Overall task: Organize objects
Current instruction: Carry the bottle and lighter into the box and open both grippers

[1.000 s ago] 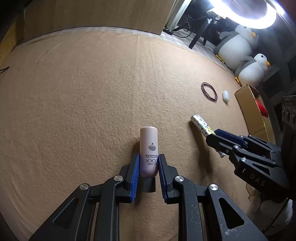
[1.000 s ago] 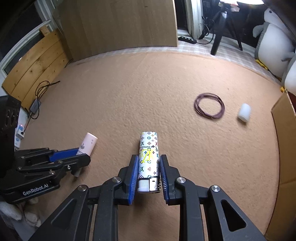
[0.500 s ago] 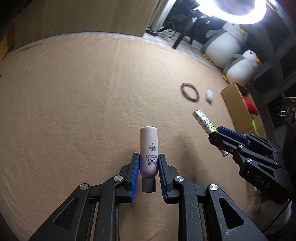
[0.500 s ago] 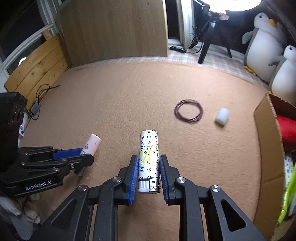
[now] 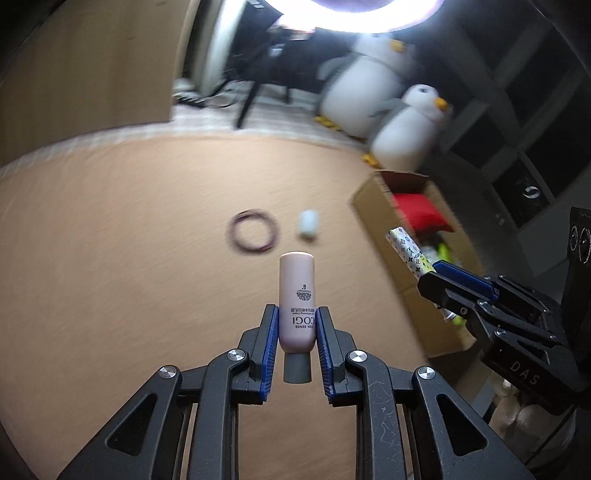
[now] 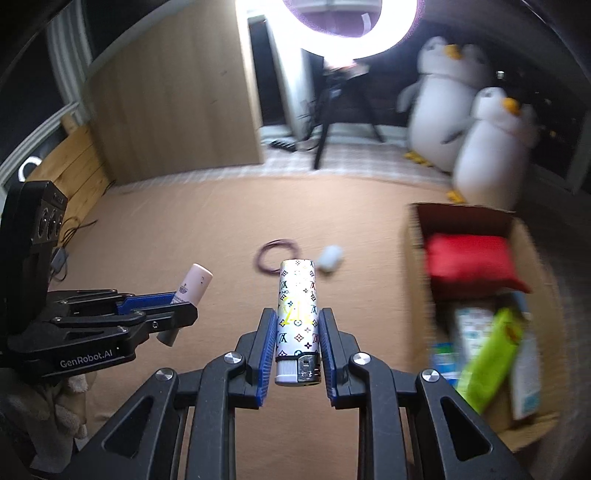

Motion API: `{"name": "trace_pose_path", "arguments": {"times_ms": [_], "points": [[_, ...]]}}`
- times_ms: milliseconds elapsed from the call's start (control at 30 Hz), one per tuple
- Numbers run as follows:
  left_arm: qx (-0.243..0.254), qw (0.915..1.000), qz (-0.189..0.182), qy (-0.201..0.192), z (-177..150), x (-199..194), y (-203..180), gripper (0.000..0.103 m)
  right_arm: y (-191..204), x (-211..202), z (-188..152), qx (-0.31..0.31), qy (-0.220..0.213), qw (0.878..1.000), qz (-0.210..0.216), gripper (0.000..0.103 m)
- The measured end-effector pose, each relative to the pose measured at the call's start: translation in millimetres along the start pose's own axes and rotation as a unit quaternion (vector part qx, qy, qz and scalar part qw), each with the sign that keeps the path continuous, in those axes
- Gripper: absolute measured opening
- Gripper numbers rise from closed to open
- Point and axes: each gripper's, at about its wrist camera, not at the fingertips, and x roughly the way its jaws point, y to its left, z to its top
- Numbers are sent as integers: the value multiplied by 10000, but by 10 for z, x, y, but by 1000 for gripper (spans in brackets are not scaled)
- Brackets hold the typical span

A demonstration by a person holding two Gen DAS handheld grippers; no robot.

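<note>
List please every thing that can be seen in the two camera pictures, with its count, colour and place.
cream tube: 1, pale pink with grey cap, held in the left gripper
lighter: 1, white with coloured pattern, held in the right gripper
hair ties: a few in one ring, dark purple, on the carpet
small cylinder: 1, white, on the carpet right of the hair ties
cardboard box: 1, brown, on the right, holding a red pouch and blurred packets
penguin toys: 2, white, behind the box
ring light: 1, white, top
carpet: 1, tan
left gripper: 1, black, blue jaws
right gripper: 1, black, blue jaws
</note>
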Motion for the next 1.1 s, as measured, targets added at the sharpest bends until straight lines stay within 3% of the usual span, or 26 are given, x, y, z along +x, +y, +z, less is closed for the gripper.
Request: {"name": "trace_pose_path", "arguments": {"times_ms": [267, 567, 1100], "points": [[524, 9980, -340, 28, 323, 350, -808, 22, -732, -341, -89, 474, -221, 9975, -478, 21], [915, 9948, -409, 193, 448, 766, -1468, 22, -1344, -485, -224, 872, -253, 9927, -799, 21], [1093, 9930, -394, 216, 583, 1031, -1816, 22, -1706, -475, -307, 1032, -231, 9906, -863, 21]]}}
